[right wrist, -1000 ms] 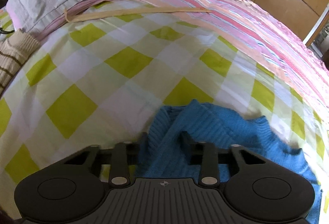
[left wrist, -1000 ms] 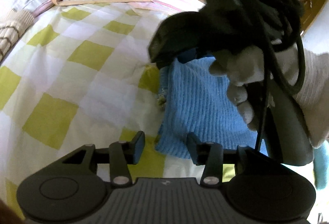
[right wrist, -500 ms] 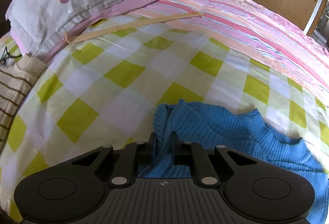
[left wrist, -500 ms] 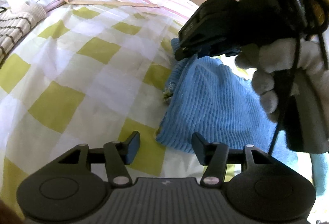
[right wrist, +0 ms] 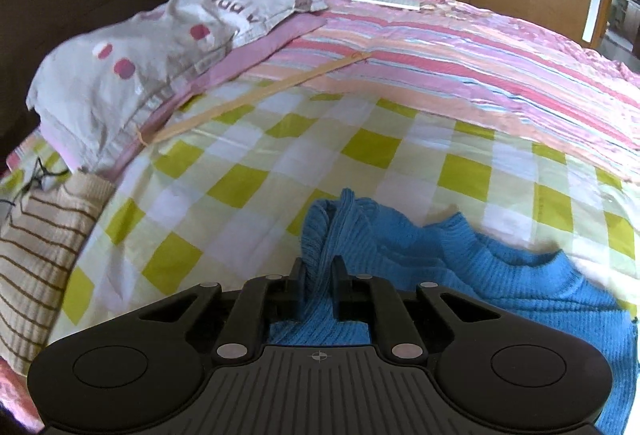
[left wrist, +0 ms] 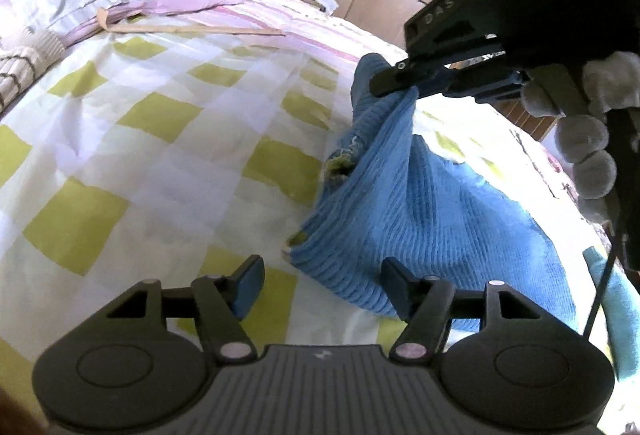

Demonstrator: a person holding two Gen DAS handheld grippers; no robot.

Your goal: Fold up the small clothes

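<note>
Step in hand: I am raising one edge of the blue knit sweater [left wrist: 420, 203] off the bed [left wrist: 160, 139], the start of a fold, as I judge it.
Right gripper [right wrist: 318, 267]: my jaws are clenched on a bunched ridge of the knit, which stands up between them; from the left wrist view the cloth hangs down from them like a tent.
Left gripper [left wrist: 320, 281]: my jaws have just been opening and stand released, one finger on the bare checked sheet, the other at the sweater's near hem; nothing is pinched.
Sweater: on the right side of the bed, most of it lying on the checked sheet.
Striped cream garment [right wrist: 36, 255]: far left, untouched.
Next move: I likely need to close the left jaws on the near hem, then carry both edges across together without stretching the knit.
</note>
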